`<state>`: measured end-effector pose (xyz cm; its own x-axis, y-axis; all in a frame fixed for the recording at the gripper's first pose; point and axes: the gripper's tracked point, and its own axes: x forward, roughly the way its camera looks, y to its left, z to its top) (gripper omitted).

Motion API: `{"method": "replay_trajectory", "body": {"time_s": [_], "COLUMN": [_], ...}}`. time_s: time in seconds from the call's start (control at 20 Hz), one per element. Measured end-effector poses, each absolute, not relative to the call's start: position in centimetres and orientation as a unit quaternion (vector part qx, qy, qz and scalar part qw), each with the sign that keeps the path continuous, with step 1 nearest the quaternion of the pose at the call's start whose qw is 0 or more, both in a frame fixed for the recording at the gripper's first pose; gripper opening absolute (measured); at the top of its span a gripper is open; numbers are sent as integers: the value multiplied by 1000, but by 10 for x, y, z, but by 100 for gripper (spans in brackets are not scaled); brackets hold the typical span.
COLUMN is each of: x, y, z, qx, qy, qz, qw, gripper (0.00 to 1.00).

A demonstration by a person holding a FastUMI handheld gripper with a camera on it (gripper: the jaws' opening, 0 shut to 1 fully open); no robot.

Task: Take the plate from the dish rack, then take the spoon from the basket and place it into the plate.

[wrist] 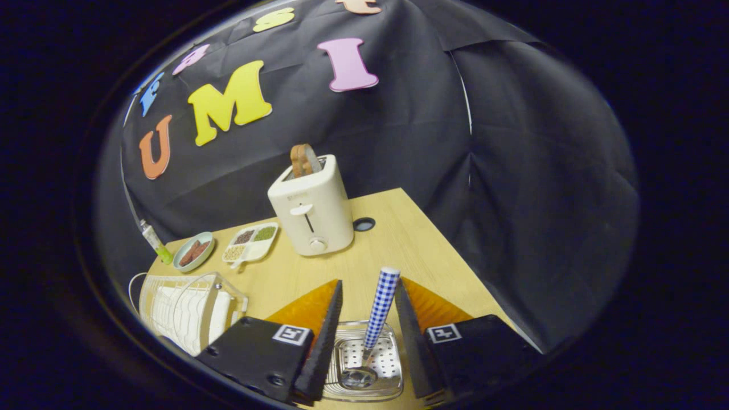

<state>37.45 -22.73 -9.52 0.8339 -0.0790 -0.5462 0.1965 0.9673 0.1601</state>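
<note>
Dish rack: seen at lower left on the surface, with a white plate held upright inside.
Tongs: held apart at bottom centre, nothing clamped.
Spoon: stood between the fingers, checked handle raised, bowl down in the clear basket.

Pale matt wood-grain counter, glossy cream plastic toaster at its middle, shiny metal spoon with checked, perhaps cloth-wrapped handle in a clear glossy perforated basket nearer than the toaster, white wire dish rack, matt black cloth wall behind.
</note>
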Motion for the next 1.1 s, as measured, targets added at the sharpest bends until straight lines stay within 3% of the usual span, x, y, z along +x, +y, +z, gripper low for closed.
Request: {"method": "replay_trajectory", "body": {"time_s": [0.1, 0.15, 0.2, 0.35, 0.65, 1.1], "x": [382, 378, 378, 366, 344, 261], "y": [-232, -233, -231, -224, -203, -147], "z": [-96, -88, -89, -75, 1, 56], "qx": [114, 121, 122, 103, 93, 72], "qy": [263, 252, 244, 224, 94, 35], "qz": [-82, -93, -94, -94, -83, -54], "qw": [954, 956, 957, 965, 988, 995], "gripper": [36, 33, 18, 15, 14, 14]}}
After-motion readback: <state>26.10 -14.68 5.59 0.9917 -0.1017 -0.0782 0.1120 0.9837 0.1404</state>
